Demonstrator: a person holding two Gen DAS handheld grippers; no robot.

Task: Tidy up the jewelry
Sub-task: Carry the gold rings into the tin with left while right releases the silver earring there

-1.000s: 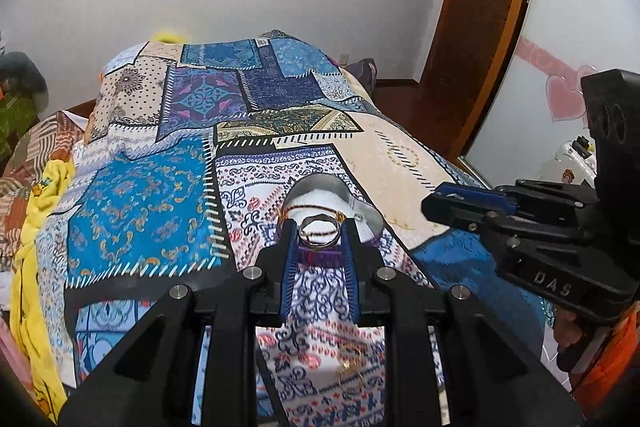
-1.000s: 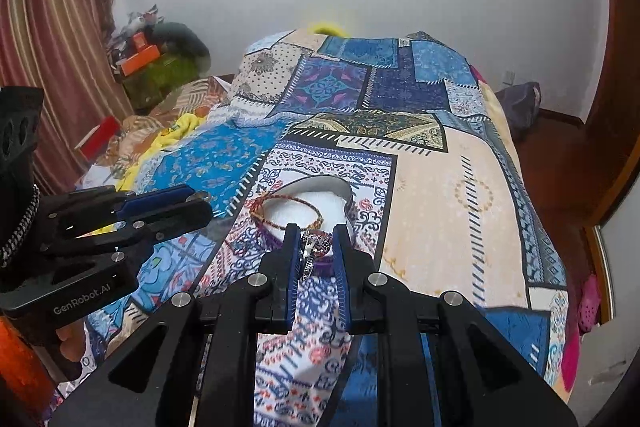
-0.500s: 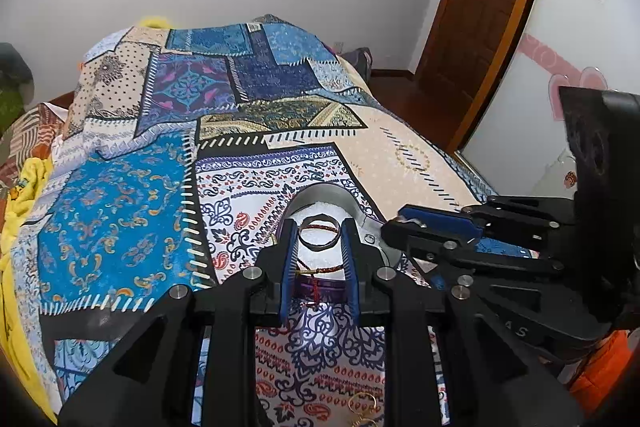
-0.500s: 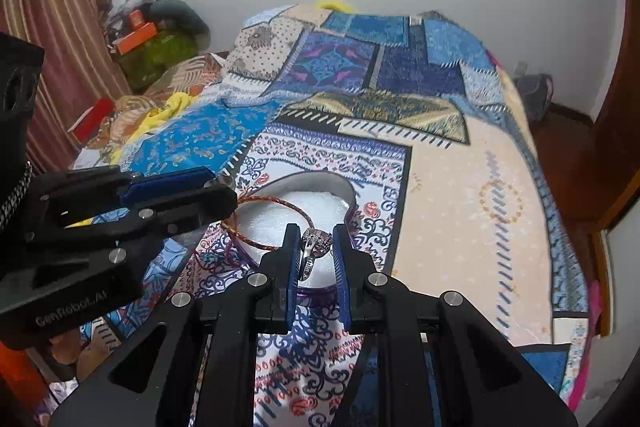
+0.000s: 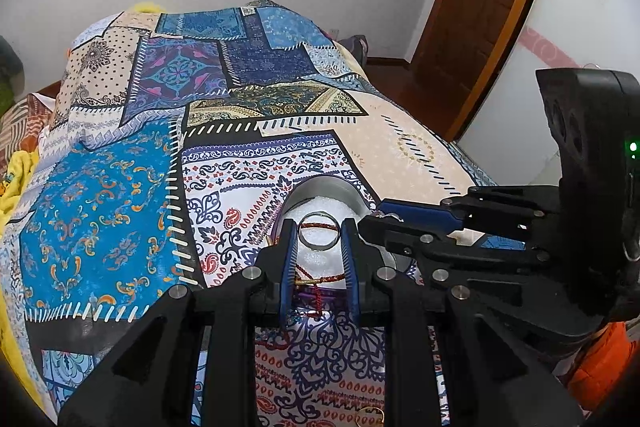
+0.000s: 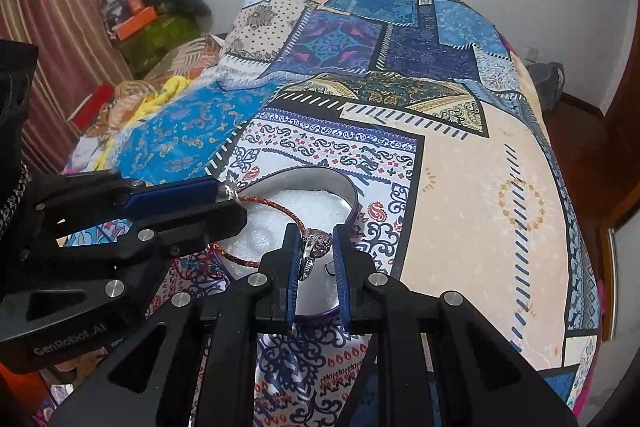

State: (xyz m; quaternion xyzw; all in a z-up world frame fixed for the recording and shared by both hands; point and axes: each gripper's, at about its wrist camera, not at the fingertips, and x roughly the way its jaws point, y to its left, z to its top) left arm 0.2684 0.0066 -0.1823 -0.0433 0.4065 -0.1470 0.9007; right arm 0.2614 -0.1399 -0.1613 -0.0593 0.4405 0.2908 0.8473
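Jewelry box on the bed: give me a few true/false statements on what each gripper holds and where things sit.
1. The left gripper is shut on a plain ring. True.
2. The right gripper is empty. False: it is shut on a stone ring.
3. The box has its lid on. False: it is open, its white padding showing.
4. A red braided bracelet lies across the box's padding. True.
5. The box sits on a bare wooden table. False: it sits on the patchwork bedspread.
6. Both grippers are over the box. True.
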